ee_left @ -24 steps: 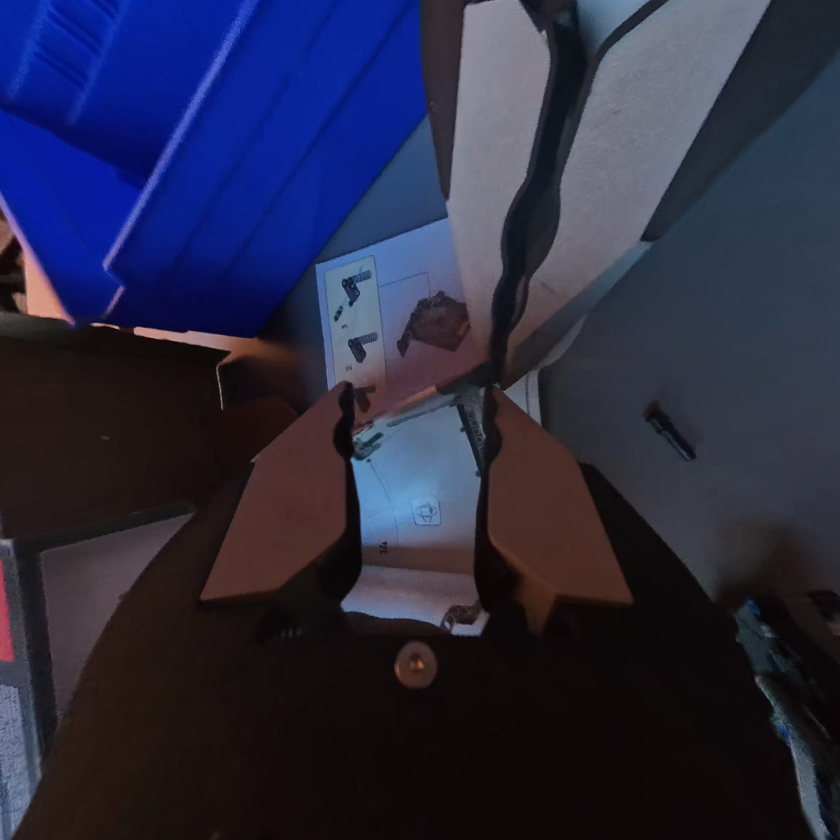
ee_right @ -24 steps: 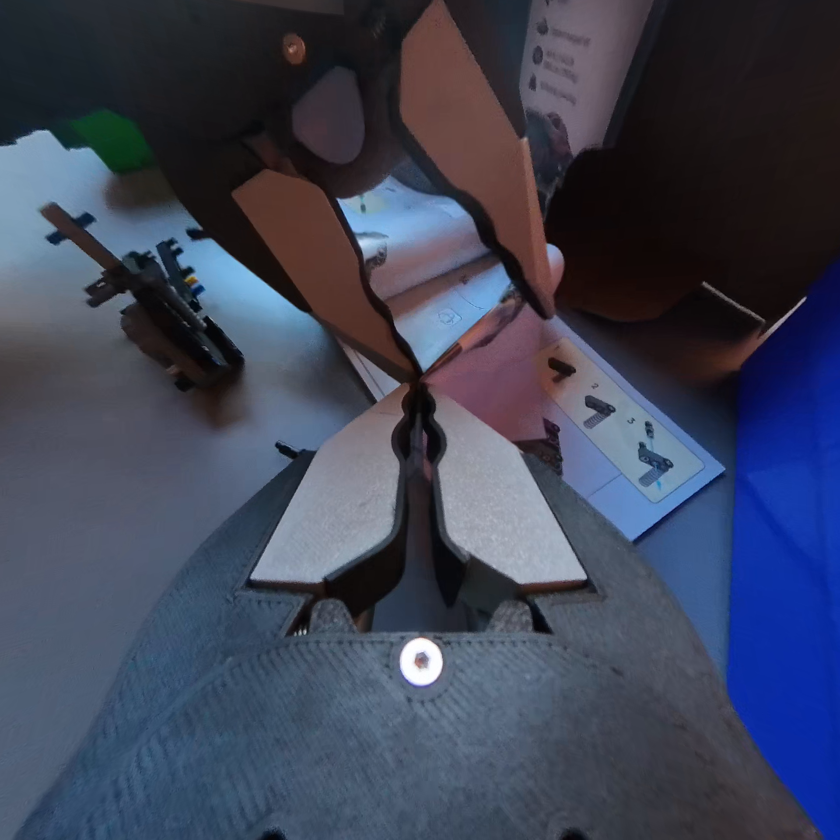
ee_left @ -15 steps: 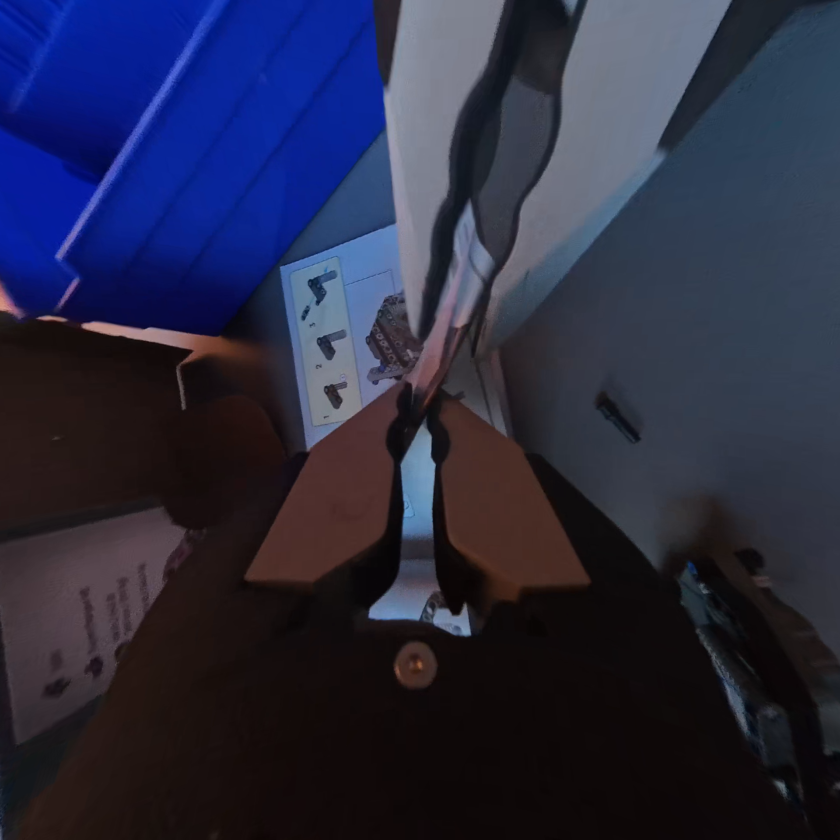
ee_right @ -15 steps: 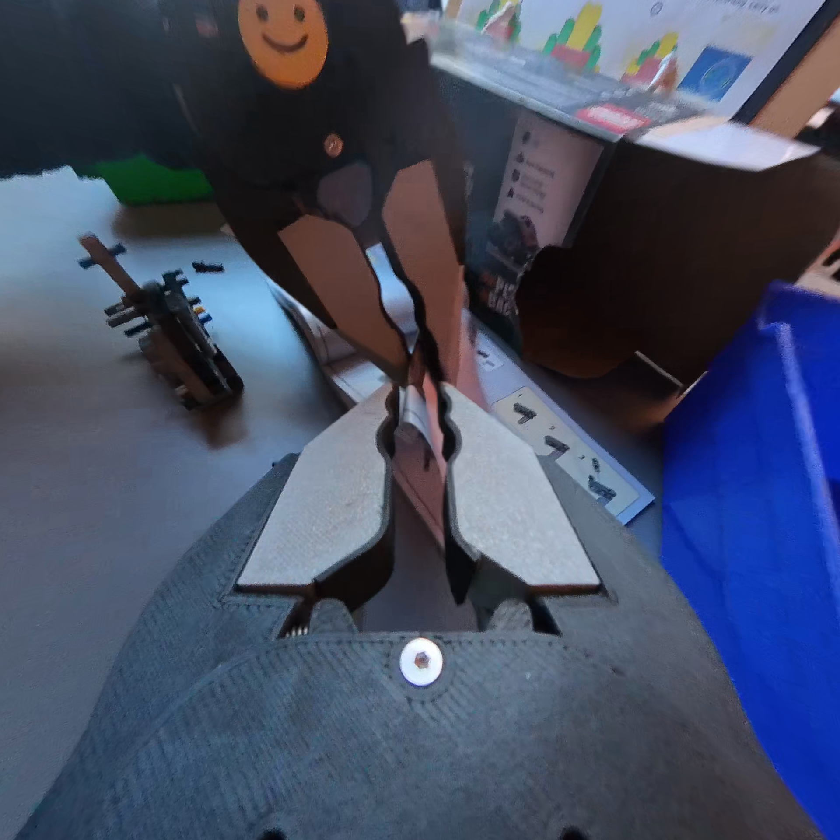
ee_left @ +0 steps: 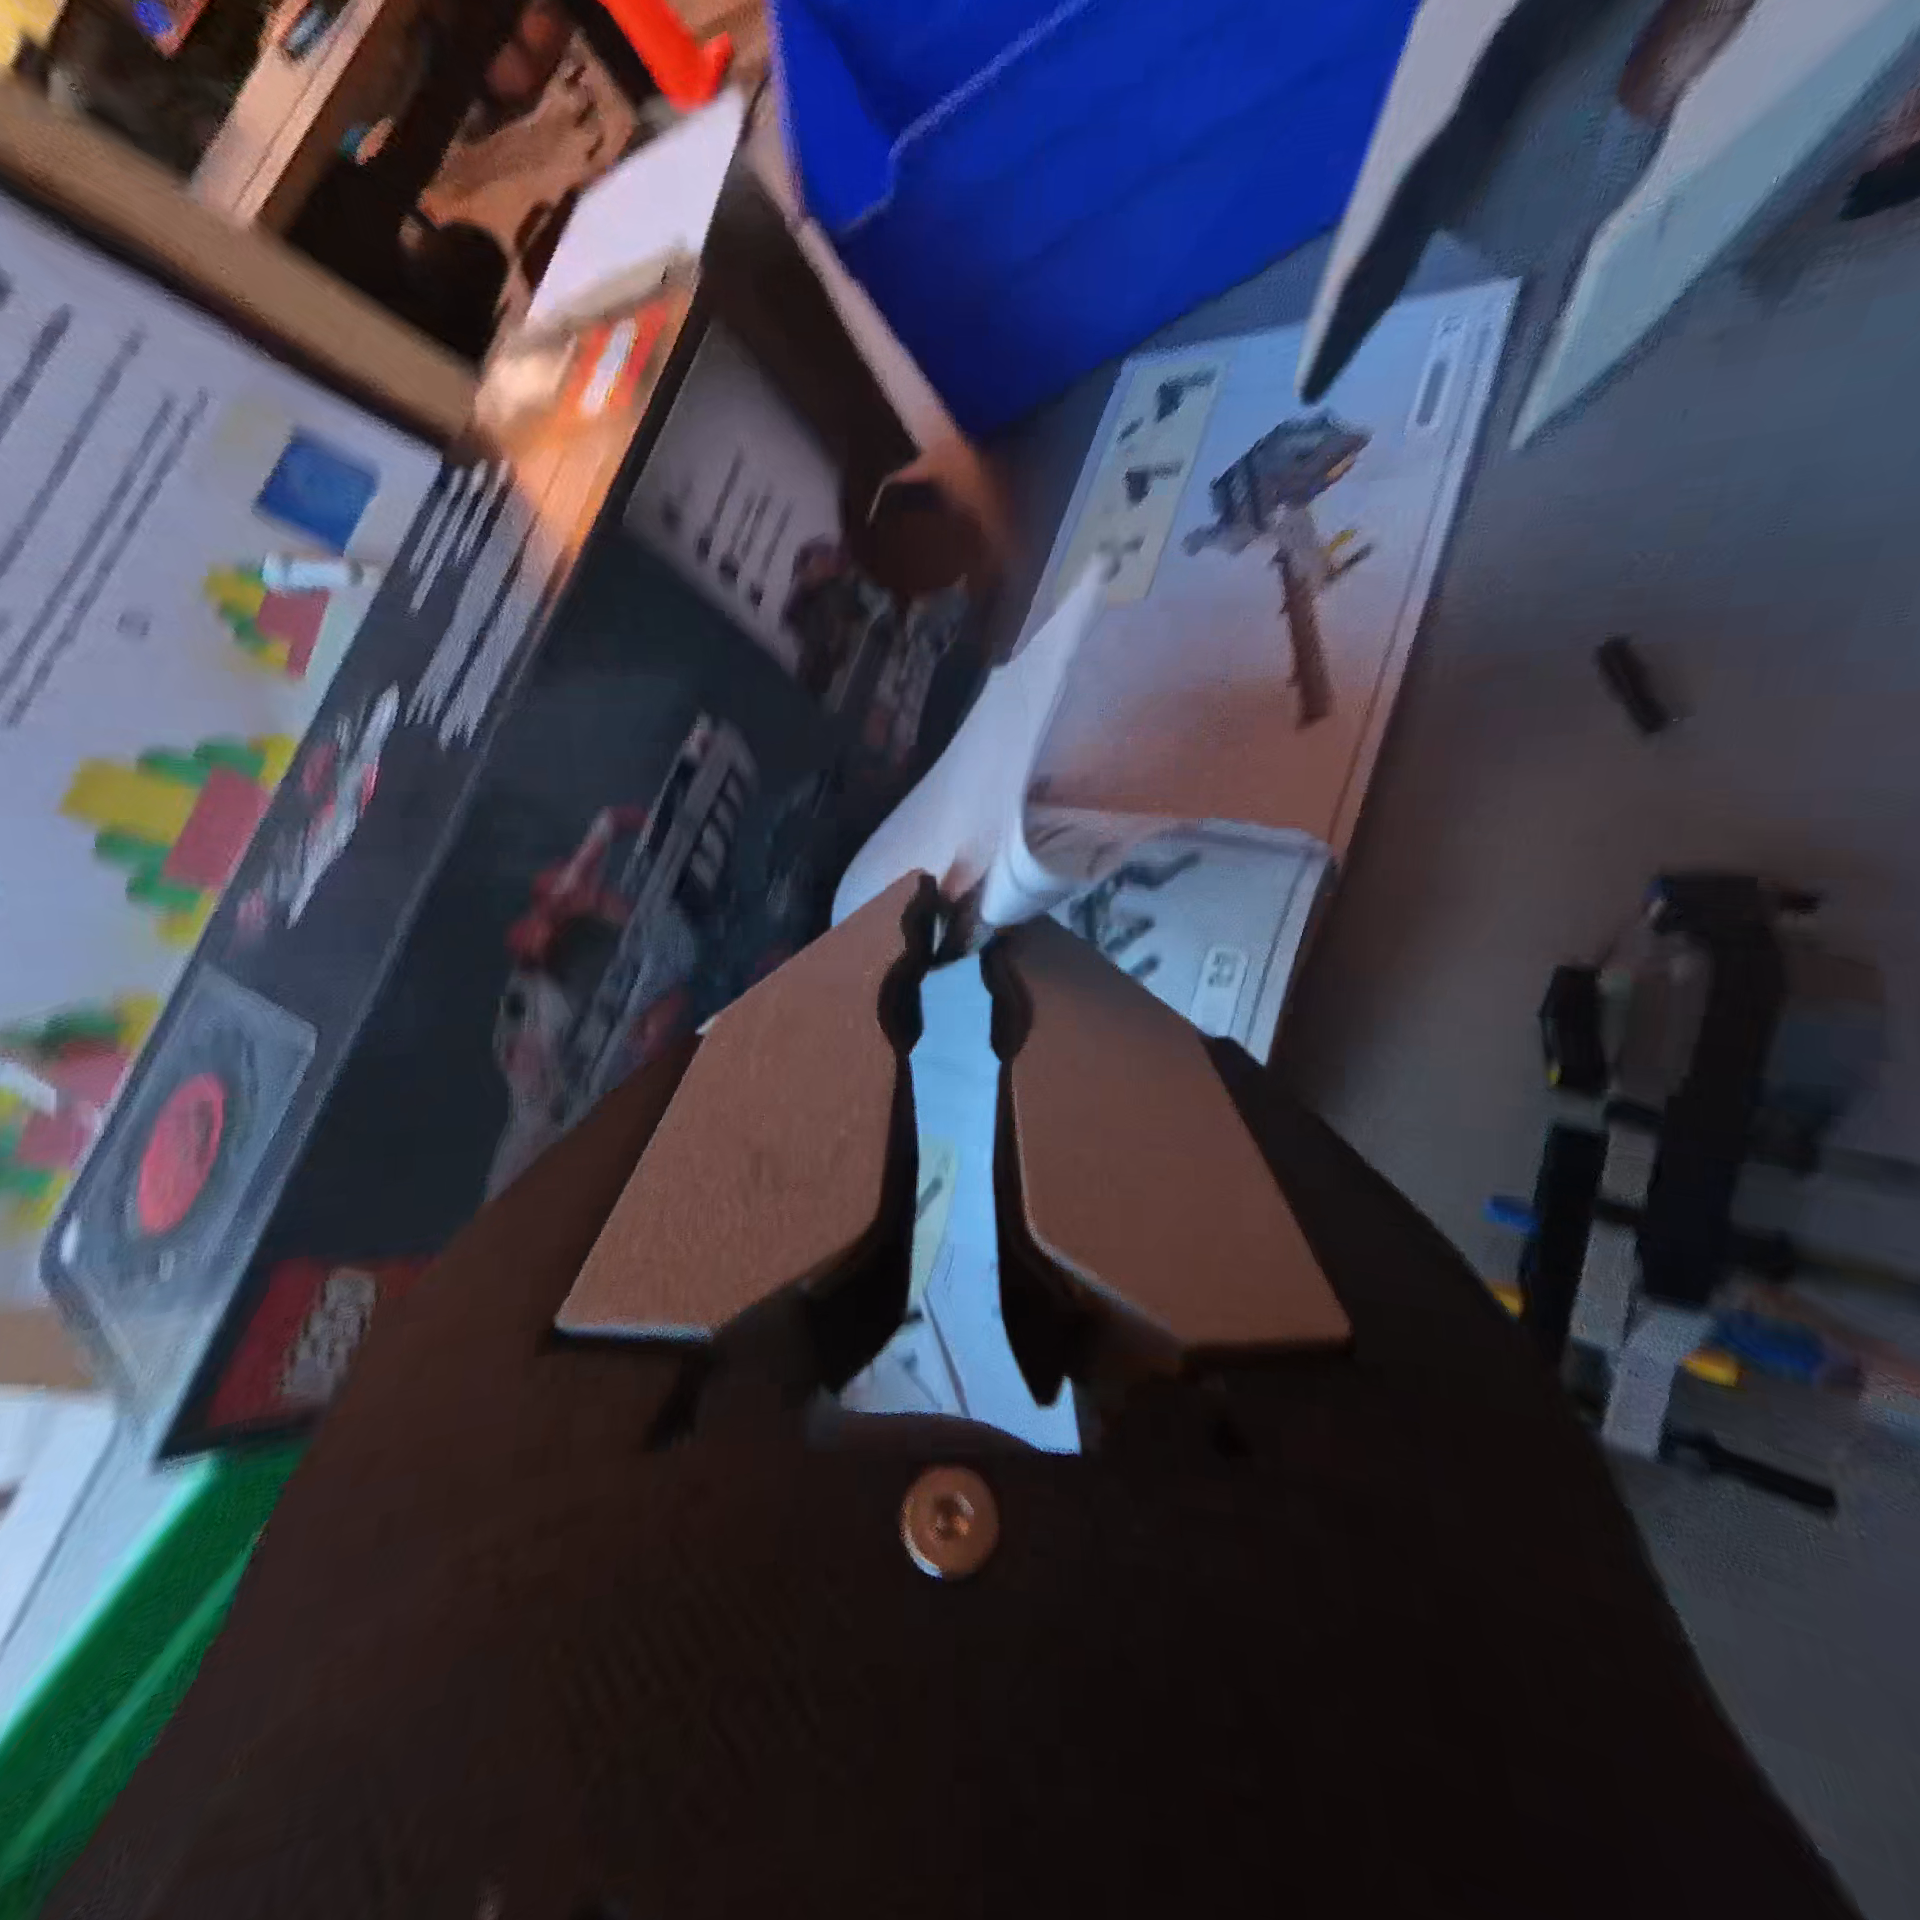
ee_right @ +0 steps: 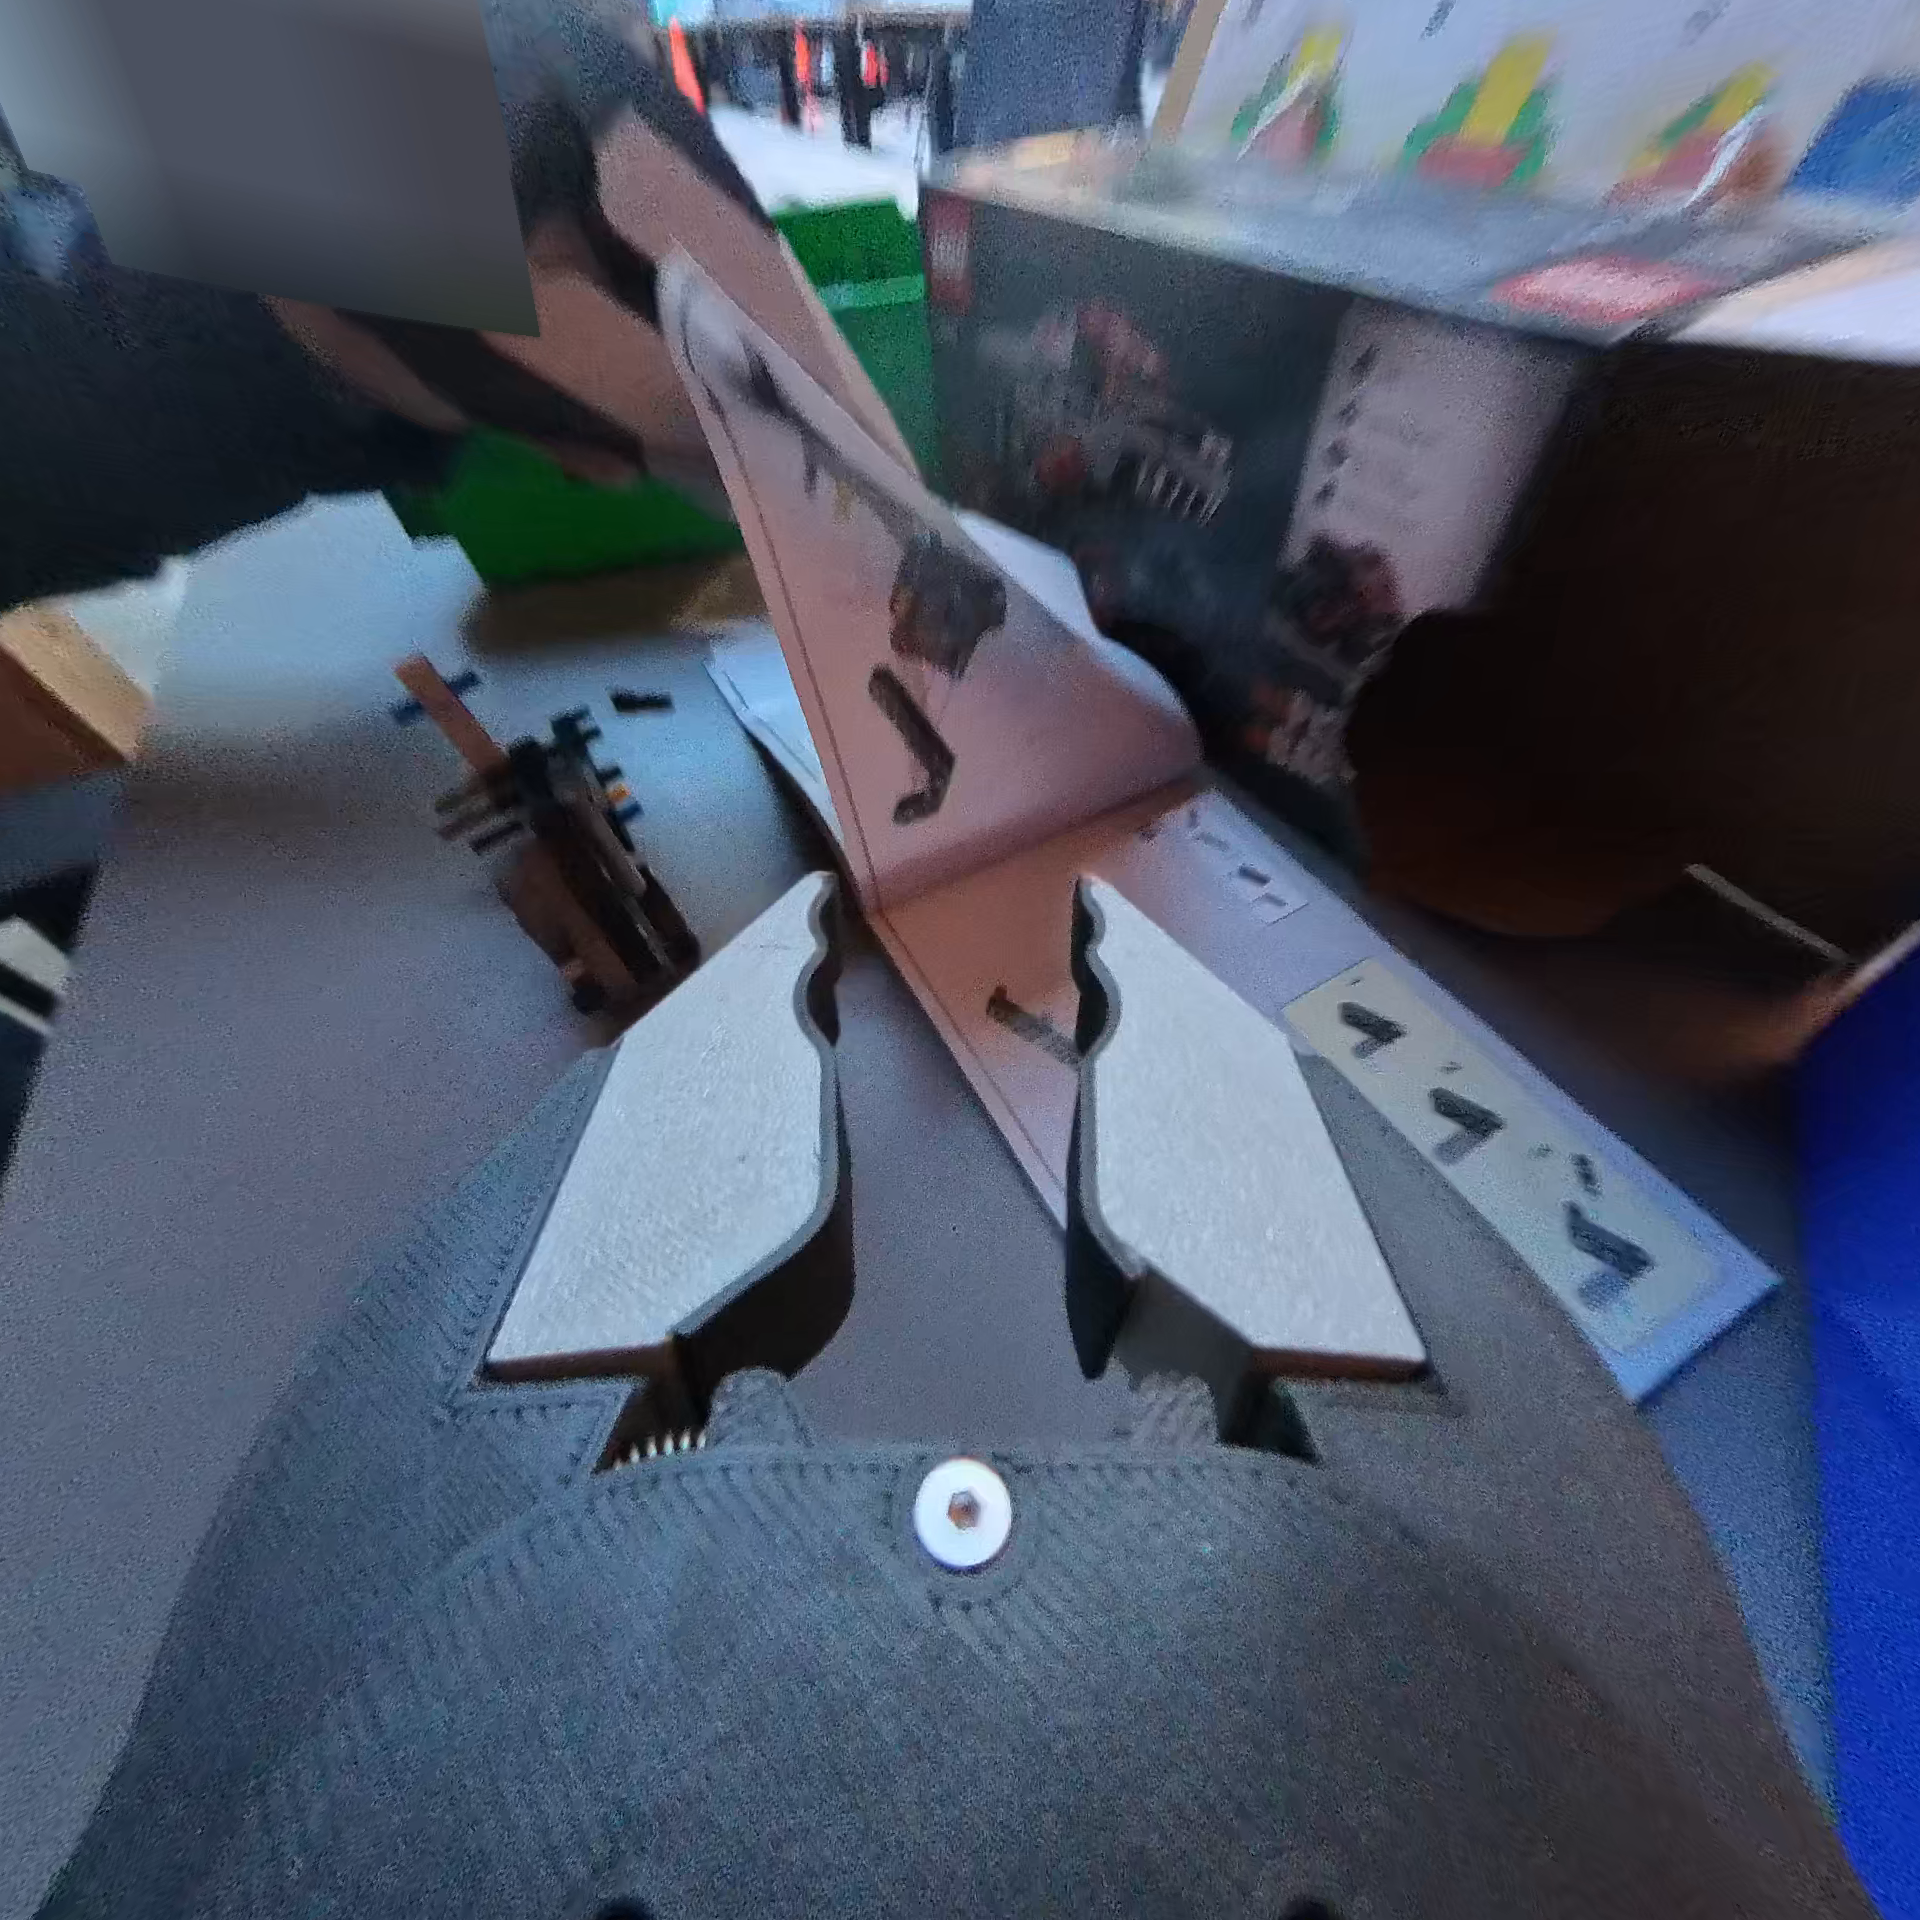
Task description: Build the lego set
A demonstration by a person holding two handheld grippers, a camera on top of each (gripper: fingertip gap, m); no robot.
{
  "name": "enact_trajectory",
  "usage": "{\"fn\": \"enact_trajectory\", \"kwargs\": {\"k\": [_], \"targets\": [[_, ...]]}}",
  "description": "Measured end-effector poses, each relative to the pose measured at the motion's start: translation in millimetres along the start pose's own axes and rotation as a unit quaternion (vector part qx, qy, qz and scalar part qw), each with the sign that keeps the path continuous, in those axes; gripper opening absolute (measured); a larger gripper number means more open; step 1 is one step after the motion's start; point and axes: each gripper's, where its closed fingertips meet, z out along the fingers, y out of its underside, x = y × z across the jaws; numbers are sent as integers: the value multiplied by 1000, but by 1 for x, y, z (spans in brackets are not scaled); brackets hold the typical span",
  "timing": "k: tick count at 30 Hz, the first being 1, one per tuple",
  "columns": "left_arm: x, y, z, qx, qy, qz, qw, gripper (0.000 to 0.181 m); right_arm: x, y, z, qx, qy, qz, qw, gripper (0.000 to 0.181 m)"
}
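Right hand-held gripper [ee_right: 956,914] gapes wide, empty. Left hand-held gripper [ee_left: 961,935], nearly closed, pinches the raised page [ee_right: 894,644] of the instruction booklet [ee_right: 1455,1101]. Partial lego build [ee_right: 582,842] at 10 o'clock on grey worktop [ee_right: 260,1039]; box [ee_right: 1247,468] hems 1 o'clock.

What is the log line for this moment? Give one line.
left gripper: shut on booklet page, page raised | right gripper: jaws open, holding nothing | lego model: on table, apart

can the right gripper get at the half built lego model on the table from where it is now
Probably yes. The right gripper has its jaws open and empty, and the lego model stands just ahead to its left on bare table; the raised booklet page rises on the other side.
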Motion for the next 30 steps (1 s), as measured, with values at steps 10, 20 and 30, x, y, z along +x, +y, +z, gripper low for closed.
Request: {"fn": "enact_trajectory", "kwargs": {"k": [10, 20, 30], "targets": [[-12, 69, -60, 11, -51, -158, 986, 27, -5, 9, 85, -84, 9, -38, 996, 34], [-3, 46, -99, 94, -71, -160, 980, 12, -17, -6, 110, -87, -21, -50, 995, 31], [30, 74, -78, 47, -2, -158, 986, 11, -29, 8, 31, -130, -96, -94, 982, 34]]}}
